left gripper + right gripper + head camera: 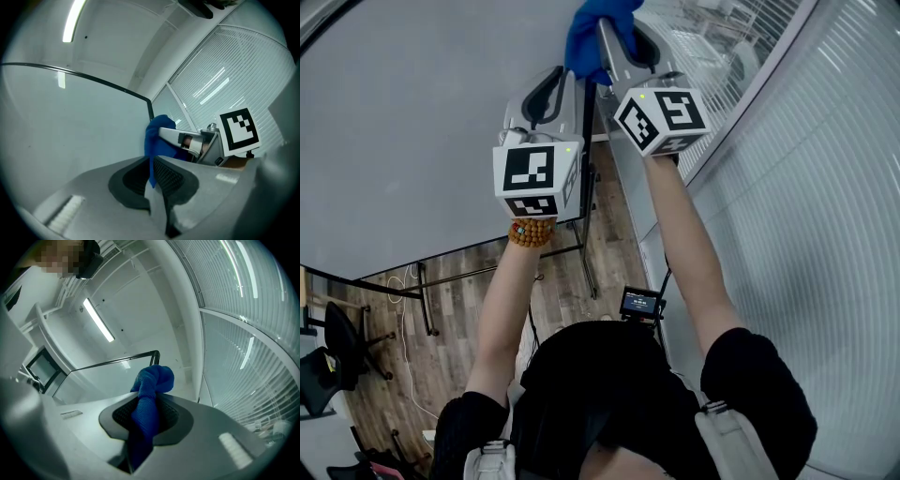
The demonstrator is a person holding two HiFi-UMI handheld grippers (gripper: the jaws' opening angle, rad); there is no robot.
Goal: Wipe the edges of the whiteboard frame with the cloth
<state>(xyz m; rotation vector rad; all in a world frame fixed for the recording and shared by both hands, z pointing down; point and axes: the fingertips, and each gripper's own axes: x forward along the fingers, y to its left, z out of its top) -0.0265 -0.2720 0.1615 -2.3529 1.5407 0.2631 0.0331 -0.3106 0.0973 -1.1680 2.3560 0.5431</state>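
Okay, nearest me: right gripper [146, 401] is clamped hard on the blue cloth [152, 378], with a wad poking past the tips so fabric, not jaw, meets the board. Left gripper [151, 166] sits just beside it, jaws almost together with a thin strip of the same cloth in the slit. I read that as pinching the loose tail so it doesn't flap. Both arms are raised, top centre of the head view. Just beyond the wad, mid-frame in the right gripper view, the black whiteboard frame [113, 361] turns its upper corner. Cloth is near it, but I can't confirm contact. Whiteboard [70, 136] fills the left. Slatted blinds [243, 348] are farthest, at right. Looks set up to wipe along the frame from the corner.
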